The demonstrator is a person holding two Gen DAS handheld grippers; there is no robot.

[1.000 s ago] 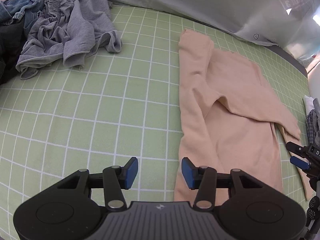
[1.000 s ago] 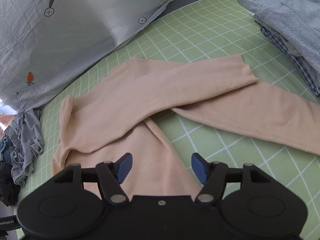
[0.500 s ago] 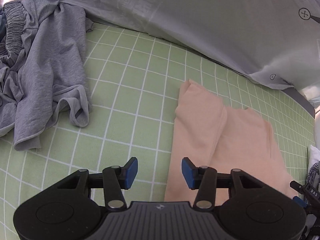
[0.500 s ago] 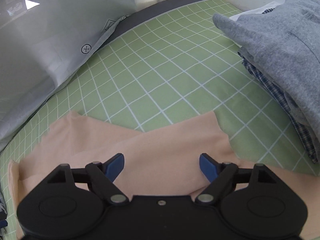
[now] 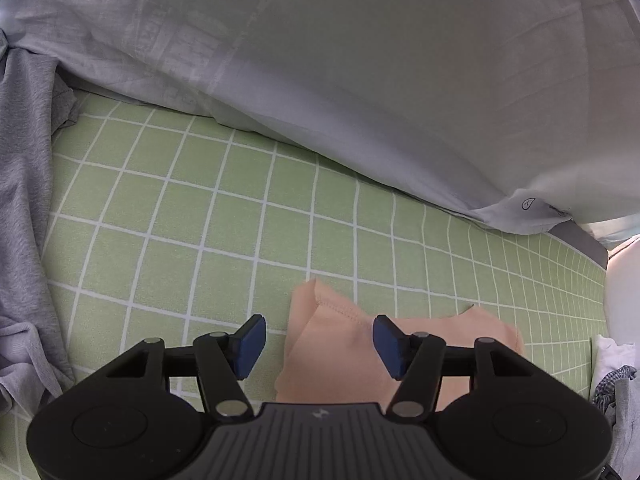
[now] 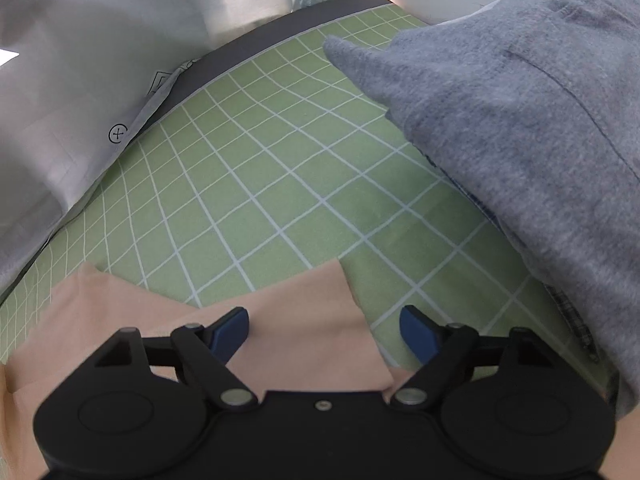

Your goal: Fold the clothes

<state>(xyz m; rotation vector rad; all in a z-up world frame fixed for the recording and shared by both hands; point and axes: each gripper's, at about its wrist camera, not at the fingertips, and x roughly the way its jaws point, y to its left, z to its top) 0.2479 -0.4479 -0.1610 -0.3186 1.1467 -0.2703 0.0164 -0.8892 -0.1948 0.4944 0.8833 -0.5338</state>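
Note:
A peach long-sleeved garment (image 5: 332, 344) lies flat on the green checked sheet (image 5: 240, 232). In the left wrist view its hemmed far corner sits between the fingers of my left gripper (image 5: 318, 340), which is open and empty just above it. In the right wrist view the garment's other far corner (image 6: 304, 320) lies between the fingers of my right gripper (image 6: 324, 330), also open and empty. Each gripper's body hides the rest of the garment.
A white-grey pillow or duvet (image 5: 360, 80) with a carrot print runs along the far side. A loose grey garment (image 5: 24, 208) lies at the left. A stack of folded grey and plaid clothes (image 6: 520, 120) rises close on the right.
Both grippers have moved forward along the peach garment to its far corners. Both sets of jaws have opened wider. The pillow and the folded stack now loom closer.

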